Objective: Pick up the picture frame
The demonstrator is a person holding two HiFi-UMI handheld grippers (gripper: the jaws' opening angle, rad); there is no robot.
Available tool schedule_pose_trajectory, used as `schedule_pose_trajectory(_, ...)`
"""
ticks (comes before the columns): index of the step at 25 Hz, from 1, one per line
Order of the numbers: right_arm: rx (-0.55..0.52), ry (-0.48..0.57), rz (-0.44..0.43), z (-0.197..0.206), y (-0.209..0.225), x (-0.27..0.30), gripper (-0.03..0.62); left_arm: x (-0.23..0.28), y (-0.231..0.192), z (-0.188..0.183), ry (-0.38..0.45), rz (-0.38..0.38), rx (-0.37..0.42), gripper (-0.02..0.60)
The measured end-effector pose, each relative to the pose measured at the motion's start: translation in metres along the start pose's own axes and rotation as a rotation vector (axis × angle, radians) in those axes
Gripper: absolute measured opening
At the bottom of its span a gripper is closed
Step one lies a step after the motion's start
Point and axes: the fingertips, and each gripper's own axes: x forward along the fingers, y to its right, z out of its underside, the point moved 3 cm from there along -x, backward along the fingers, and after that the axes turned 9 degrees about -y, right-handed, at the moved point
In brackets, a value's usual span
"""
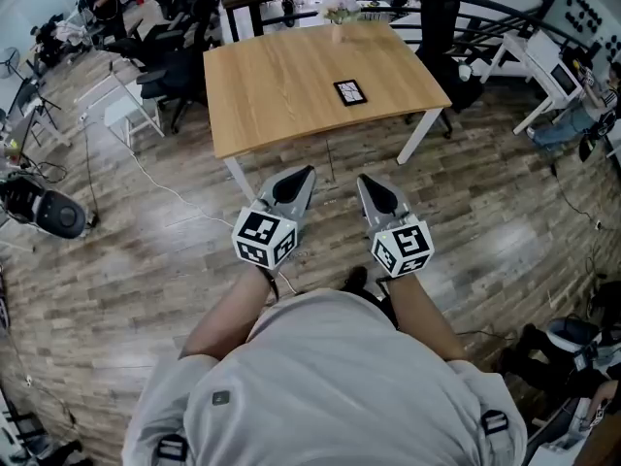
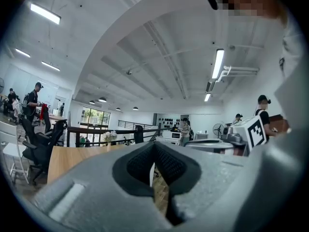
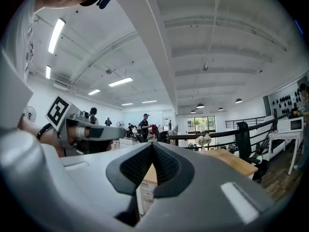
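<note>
**Picture frame left lying on the table, both grippers closed and empty**

At the left of the head view, black office chairs (image 1: 170,71) were seen beside a light wooden table (image 1: 262,85) with white legs, set on a wood-plank floor (image 1: 146,250).

The left gripper (image 1: 305,172) was held level in front of the person's grey shirt, short of the table's near edge. Its jaws were pressed together at the tips, and nothing was gripped between them. The same closed state was shown in its own view.

The picture frame (image 1: 349,91) was found flat on the tabletop, right of centre and towards the right-hand side, well apart from both grippers. It was seen as a small rectangle with a dark border around a pale inner panel, turned slightly askew to the table's edges. What the panel showed could not be made out.

A small vase of pale flowers (image 1: 338,13) was placed at the table's far edge, beyond the frame.

The right gripper (image 1: 365,179) was held level beside the left one, likewise closed at the tips with nothing held.
</note>
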Motion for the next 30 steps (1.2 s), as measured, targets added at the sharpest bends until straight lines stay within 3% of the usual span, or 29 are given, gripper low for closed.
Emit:
schedule_pose_trajectory(8,0.024,-0.007,-0.007,0.008,0.062,0.01,0.009,0.065,0.002,0.002,-0.026,0.006,-0.017,0.002)
schedule_pose_trajectory(20,0.031,-0.035,-0.066,0.016,0.194,0.025,0.009,0.216,0.012,-0.005,-0.044,-0.011,-0.071,0.002)
schedule_pose_trajectory(30,0.053,-0.064,-0.106,0.024,0.242,0.038,0.009,0.271,0.013,-0.007,-0.067,-0.007,-0.093,0.002)
